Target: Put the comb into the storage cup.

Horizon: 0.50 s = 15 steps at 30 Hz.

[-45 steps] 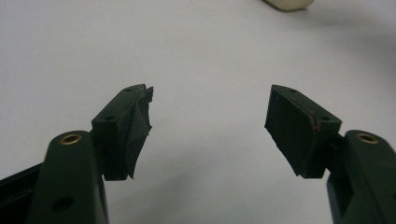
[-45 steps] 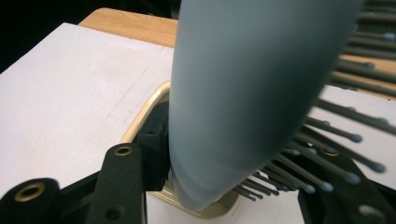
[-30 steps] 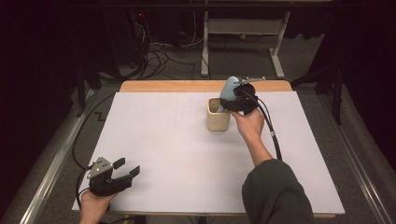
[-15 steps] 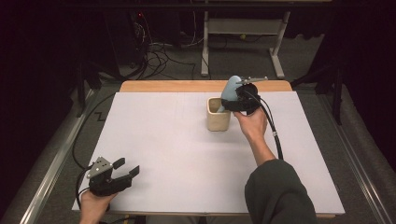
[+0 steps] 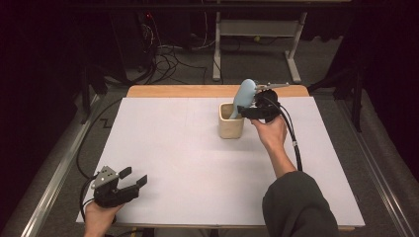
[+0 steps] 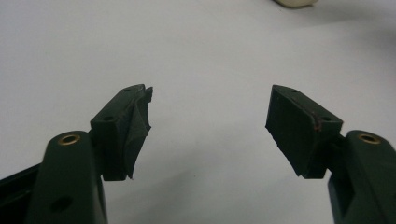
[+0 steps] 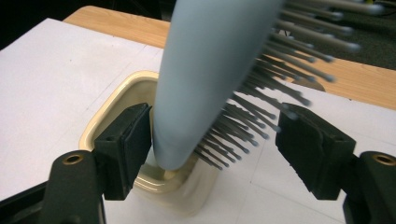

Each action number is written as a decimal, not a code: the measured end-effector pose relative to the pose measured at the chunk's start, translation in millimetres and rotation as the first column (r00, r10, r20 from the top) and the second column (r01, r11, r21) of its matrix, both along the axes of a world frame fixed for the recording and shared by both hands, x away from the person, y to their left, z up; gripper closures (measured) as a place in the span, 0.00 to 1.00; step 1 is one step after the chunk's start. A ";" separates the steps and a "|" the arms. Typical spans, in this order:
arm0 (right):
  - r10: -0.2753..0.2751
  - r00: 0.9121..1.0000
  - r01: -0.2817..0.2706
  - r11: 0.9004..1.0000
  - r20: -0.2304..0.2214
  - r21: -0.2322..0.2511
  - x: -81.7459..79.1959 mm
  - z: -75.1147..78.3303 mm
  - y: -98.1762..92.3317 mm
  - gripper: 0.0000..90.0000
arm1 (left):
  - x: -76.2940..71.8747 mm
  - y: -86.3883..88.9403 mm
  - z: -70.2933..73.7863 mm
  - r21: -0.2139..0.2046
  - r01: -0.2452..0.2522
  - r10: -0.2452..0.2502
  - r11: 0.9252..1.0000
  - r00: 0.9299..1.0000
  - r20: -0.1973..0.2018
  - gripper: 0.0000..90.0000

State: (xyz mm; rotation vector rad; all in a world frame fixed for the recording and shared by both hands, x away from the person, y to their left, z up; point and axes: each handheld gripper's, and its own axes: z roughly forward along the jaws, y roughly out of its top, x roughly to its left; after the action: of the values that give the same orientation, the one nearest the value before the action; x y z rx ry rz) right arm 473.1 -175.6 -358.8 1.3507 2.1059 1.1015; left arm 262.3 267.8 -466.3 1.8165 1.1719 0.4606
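A light-blue hairbrush (image 5: pixel 245 94) stands head-up in a cream cup (image 5: pixel 230 126) at the back middle of the white table cover (image 5: pixel 178 148). My right gripper (image 5: pixel 247 111) sits level at the cup's right, its jaws around the brush just above the rim. In the right gripper view the brush (image 7: pixel 210 70) rises between the jaws of that gripper (image 7: pixel 215 140), which have just been opening; the left pad lies close to its smooth back, the right pad stands off the bristles. The cup rim (image 7: pixel 107 121) lies below. My left gripper (image 5: pixel 132 178) (image 6: pixel 210 121) rests open and empty at the near left corner.
A wooden table edge (image 5: pixel 197 91) runs behind the white cover. Beyond it lie floor cables (image 5: pixel 168 59) and the legs of a metal stand (image 5: pixel 216 49). Metal rails (image 5: pixel 54 173) flank the table. The gripper cable (image 5: pixel 295 143) trails along the person's right forearm.
The right hand has barely shifted and the brush still stands in the cup. The left hand has kept still.
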 end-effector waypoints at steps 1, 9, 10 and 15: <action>0.001 1.000 -0.001 1.000 0.002 0.003 -1.0 0.3 -1.6 0.31 | 0.0 0.0 0.0 0.001 0.001 -0.001 1.000 1.000 -0.001 0.34; 0.012 1.000 -0.012 1.000 0.020 0.010 -11.0 2.6 -11.5 0.31 | 0.3 0.6 -0.1 0.000 -0.008 0.008 1.000 1.000 -0.001 0.34; 0.012 1.000 -0.012 1.000 0.021 0.011 -12.4 3.0 -12.5 0.31 | 0.3 0.6 -0.1 0.001 -0.009 0.009 1.000 1.000 -0.001 0.34; 0.017 0.999 -0.017 1.000 0.028 0.014 -18.0 4.1 -18.7 0.31 | 0.7 1.1 -0.3 -0.001 -0.009 0.009 1.000 1.000 -0.004 0.34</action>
State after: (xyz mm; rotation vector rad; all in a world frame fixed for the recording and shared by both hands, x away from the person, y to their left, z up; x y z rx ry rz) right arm 455.2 -194.3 -354.7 1.3191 2.0971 1.1380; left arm 263.0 268.9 -466.6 1.8128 1.1837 0.4621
